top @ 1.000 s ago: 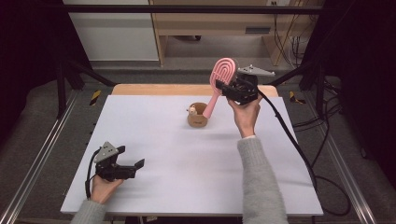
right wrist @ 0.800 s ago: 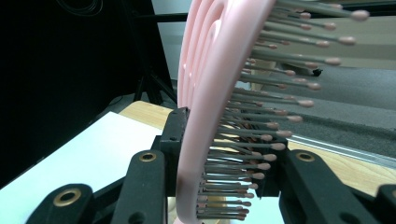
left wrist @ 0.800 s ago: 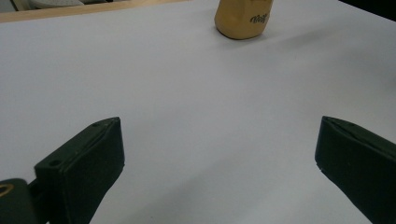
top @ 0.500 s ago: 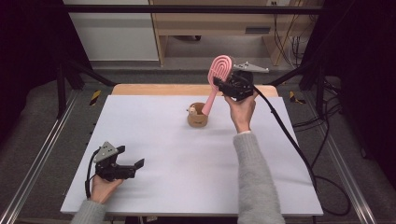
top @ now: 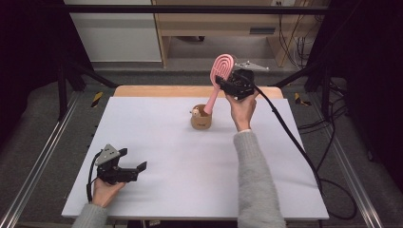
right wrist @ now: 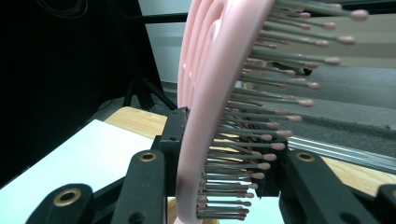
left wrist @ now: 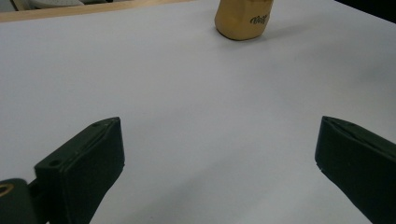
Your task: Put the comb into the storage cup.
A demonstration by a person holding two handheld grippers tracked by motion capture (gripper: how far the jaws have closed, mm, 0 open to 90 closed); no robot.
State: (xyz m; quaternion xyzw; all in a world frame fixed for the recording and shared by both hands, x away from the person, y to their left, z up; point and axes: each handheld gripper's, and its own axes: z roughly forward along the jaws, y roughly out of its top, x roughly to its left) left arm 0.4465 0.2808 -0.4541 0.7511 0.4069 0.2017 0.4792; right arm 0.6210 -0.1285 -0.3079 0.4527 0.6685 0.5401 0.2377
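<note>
- Near, lower left of the high view: the left gripper (top: pixel 129 170) is rested on the white table (top: pixel 157 142), jaws spread wide with nothing between them.
- Middle of the frame: a tan cup (top: pixel 201 117) is seen upright on the table; something small sits at its rim, not identifiable.
- Beyond it, upper centre: the pink hairbrush (top: pixel 219 76) is clamped at its head by the right gripper (top: pixel 223 81), handle slanted down with its tip at the cup's mouth.
- Step judged: the brush being stood in the cup.
- Next move judged: handle to be lowered fully, then jaws released without the cup being tipped.
</note>
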